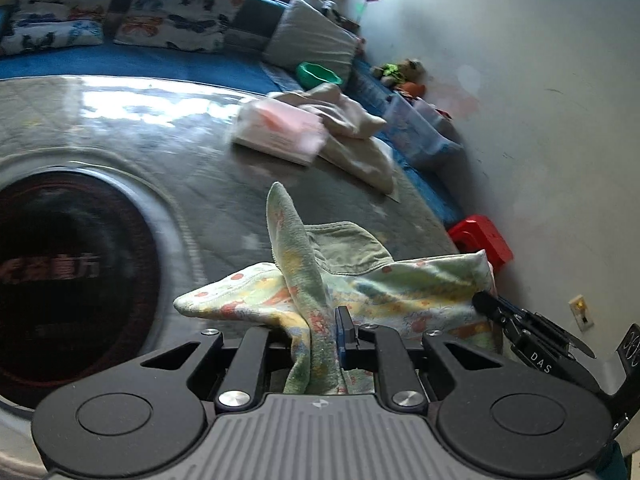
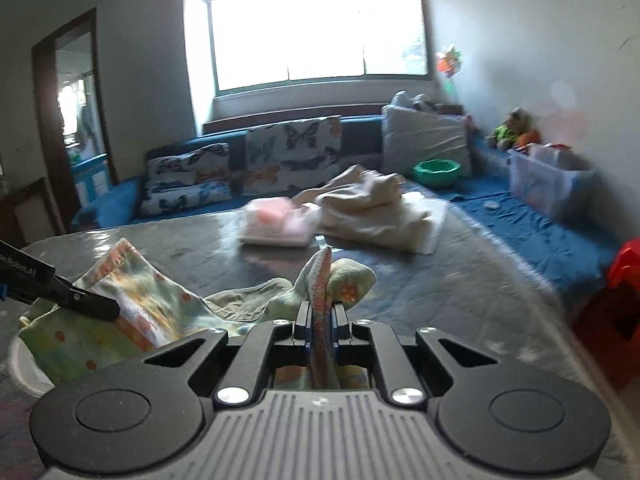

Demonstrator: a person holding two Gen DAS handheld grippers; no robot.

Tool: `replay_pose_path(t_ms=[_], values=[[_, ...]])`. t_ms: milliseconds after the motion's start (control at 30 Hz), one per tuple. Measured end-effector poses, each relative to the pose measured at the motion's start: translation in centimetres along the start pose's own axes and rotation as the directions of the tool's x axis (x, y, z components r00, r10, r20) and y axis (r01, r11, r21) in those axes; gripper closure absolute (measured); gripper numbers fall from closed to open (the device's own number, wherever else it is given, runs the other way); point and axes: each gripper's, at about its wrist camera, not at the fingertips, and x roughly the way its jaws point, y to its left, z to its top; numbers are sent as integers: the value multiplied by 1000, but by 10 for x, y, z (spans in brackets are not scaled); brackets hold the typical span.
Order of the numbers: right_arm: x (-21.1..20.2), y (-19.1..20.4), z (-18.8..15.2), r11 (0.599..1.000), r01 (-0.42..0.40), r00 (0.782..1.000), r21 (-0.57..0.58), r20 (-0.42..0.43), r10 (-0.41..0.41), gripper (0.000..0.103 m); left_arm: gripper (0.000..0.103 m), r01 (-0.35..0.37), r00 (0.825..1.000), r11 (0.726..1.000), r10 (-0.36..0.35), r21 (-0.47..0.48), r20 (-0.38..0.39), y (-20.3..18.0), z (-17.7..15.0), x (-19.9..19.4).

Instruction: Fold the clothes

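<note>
**Soft cloth held at both ends**

Green flowery cloth (image 1: 352, 280) hangs just above the grey surface (image 1: 200, 152). The left gripper (image 1: 320, 332) is pinched tight on one bunched edge. The right gripper (image 2: 322, 320) is pinched tight on another edge. It looks light, floppy and easy to crumple, so corners are the best places to hold.

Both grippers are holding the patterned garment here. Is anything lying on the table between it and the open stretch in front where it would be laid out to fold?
Nothing visible. The left gripper and right gripper are both shut on the patterned garment. The grey table ahead is bare up to the pink packet and the cream clothes, which lie farther back.
</note>
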Motion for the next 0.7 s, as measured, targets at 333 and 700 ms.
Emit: replay_pose_path(t_ms=[333,700], values=[[2,-39,-33,992,119,987,43,-111,-113,89,74,-47,996,996,53,75,-74,-8,-14,34],[14,-13,-41,996,85,987,-37,-131,-90,47,56,-202,978,976,205,78,-33,12,-15,29]])
